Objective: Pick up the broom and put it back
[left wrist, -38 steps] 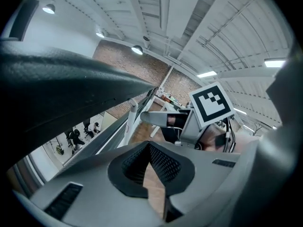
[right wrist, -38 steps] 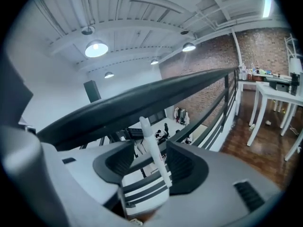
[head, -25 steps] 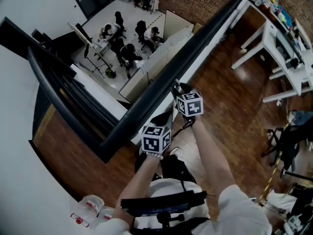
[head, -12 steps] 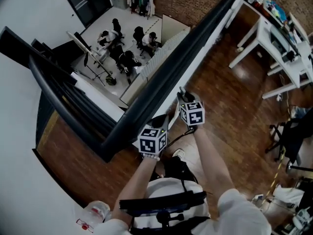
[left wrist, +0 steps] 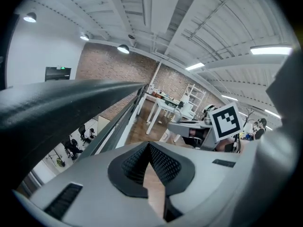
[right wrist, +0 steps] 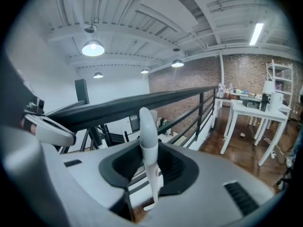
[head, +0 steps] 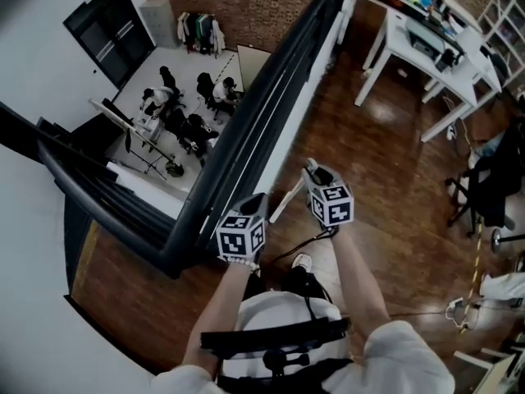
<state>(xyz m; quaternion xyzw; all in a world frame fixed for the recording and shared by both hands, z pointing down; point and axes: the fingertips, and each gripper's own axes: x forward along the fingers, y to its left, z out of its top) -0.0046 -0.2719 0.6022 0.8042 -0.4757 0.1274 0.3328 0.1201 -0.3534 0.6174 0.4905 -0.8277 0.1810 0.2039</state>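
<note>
White slim broom handle (right wrist: 143, 126) upright between pads of right tongs (head: 312, 171), just closed onto it; left tongs (left wrist: 149, 148) alongside, jaws together, empty. Keep clamp firm; swing clear of black metal railing (head: 262, 113).

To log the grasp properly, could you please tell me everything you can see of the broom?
Only the handle of the broom shows: a slim, smooth, pale stick, plastic-looking, with a rounded, slightly thicker top part. It stands nearly upright between the jaws of the right tool, which have just been closing and clamp it. No bristles can be made out.
</note>
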